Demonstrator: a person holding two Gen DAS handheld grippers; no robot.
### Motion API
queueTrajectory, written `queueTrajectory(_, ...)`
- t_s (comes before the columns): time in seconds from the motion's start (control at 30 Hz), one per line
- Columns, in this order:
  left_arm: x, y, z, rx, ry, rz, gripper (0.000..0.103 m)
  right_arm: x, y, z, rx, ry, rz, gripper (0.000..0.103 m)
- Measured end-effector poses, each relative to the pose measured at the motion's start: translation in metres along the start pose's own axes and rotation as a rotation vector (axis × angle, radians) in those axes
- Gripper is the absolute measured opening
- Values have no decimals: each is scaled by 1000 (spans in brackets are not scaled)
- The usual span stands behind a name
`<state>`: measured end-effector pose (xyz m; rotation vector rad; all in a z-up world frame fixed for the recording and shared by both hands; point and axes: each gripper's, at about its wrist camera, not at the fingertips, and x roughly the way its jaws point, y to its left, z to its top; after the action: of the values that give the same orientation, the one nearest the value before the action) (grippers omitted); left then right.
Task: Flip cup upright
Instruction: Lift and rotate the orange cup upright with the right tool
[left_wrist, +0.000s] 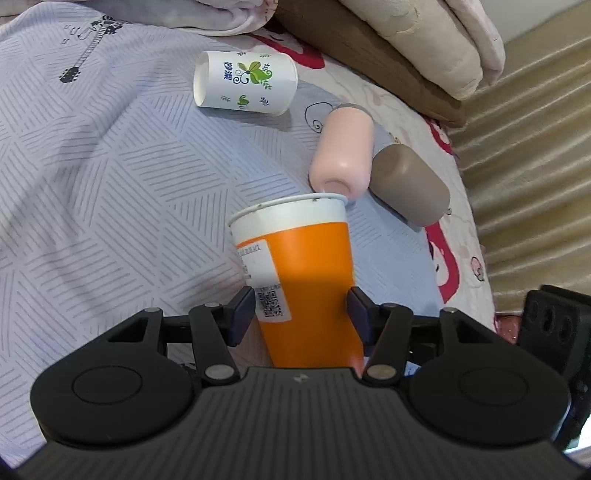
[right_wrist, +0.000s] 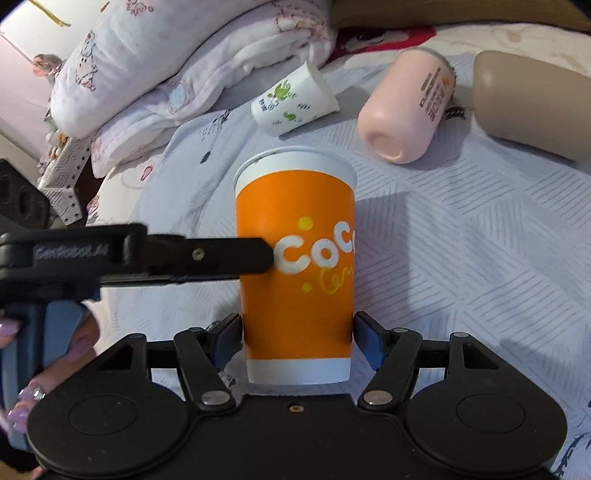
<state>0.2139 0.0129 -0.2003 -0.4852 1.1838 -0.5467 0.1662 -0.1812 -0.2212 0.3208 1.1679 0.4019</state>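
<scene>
An orange paper cup (left_wrist: 303, 280) with a white rim stands upright, mouth up, on the grey patterned bedsheet (left_wrist: 110, 192). It shows in the right wrist view (right_wrist: 295, 273) with white "CoCo" lettering. My left gripper (left_wrist: 301, 314) has both pads against the cup's lower sides, shut on it. In the right wrist view the left gripper's finger (right_wrist: 221, 254) reaches in from the left against the cup's middle. My right gripper (right_wrist: 297, 339) has its pads against the cup near its base.
A white paper cup with green leaf print (left_wrist: 245, 81) lies on its side behind. A pink bottle (left_wrist: 343, 155) and a brown bottle (left_wrist: 410, 184) lie on their sides to the right. Folded blankets (right_wrist: 177, 62) pile at the back; the bed edge (left_wrist: 476, 236) runs on the right.
</scene>
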Motion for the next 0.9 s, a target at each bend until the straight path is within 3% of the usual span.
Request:
queueTrajectory(0.07, 1, -1, 3, 23, 13, 0, 53, 0, -5, 2, 13, 10, 3, 85)
queueTrajectory(0.33, 9, -2, 14, 67, 42, 12, 61, 4, -9, 33, -48, -20, 104, 87)
queueTrajectory(0.4, 11, 1, 16, 58, 53, -1, 62, 10, -9, 29, -67, -32, 100, 86)
queueTrajectory(0.47, 13, 4, 17, 59, 57, -13, 65, 14, -7, 24, -99, -33, 74, 78)
queueTrajectory(0.63, 15, 5, 14, 40, 53, -22, 67, 11, 0, 17, -201, -65, 37, 77)
queueTrajectory(0.9, -11, -40, -12, 326, -108, 84, 68, -1, 25, 0, -397, -213, -34, 77)
